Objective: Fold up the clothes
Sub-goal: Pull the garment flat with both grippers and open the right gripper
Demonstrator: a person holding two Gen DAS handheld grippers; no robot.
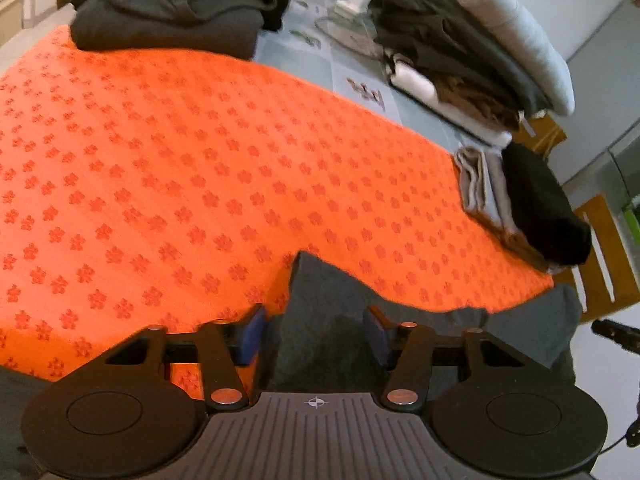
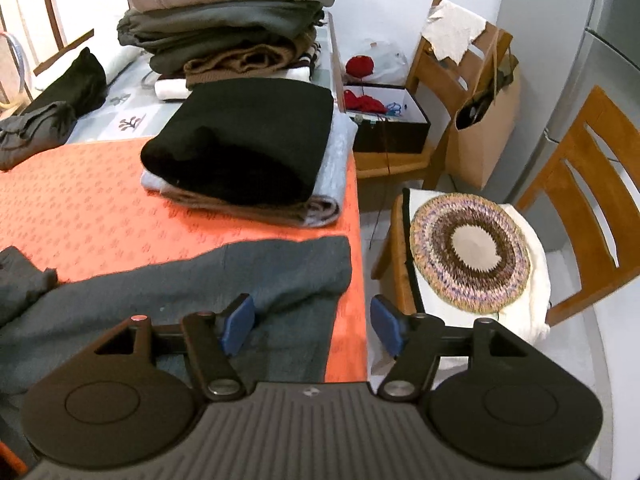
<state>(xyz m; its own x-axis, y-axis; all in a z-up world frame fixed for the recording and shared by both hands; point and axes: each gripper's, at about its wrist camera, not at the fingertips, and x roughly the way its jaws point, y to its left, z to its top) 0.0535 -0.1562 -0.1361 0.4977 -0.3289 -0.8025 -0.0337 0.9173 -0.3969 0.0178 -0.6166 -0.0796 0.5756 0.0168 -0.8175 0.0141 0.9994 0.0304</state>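
The left gripper [image 1: 316,332] is straddling a raised fold of the grey garment [image 1: 320,304], fingers apart; the right gripper [image 2: 312,326] is hanging open over the table [image 2: 80,208] edge, holding nothing

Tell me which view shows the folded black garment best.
Right wrist: the black garment sits near centre, its whole top visible on a grey piece. Left wrist catches it only edge-on, at the frame's right side.

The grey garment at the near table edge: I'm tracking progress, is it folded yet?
Not yet: the grey garment lies spread, rumpled, across the orange cloth.
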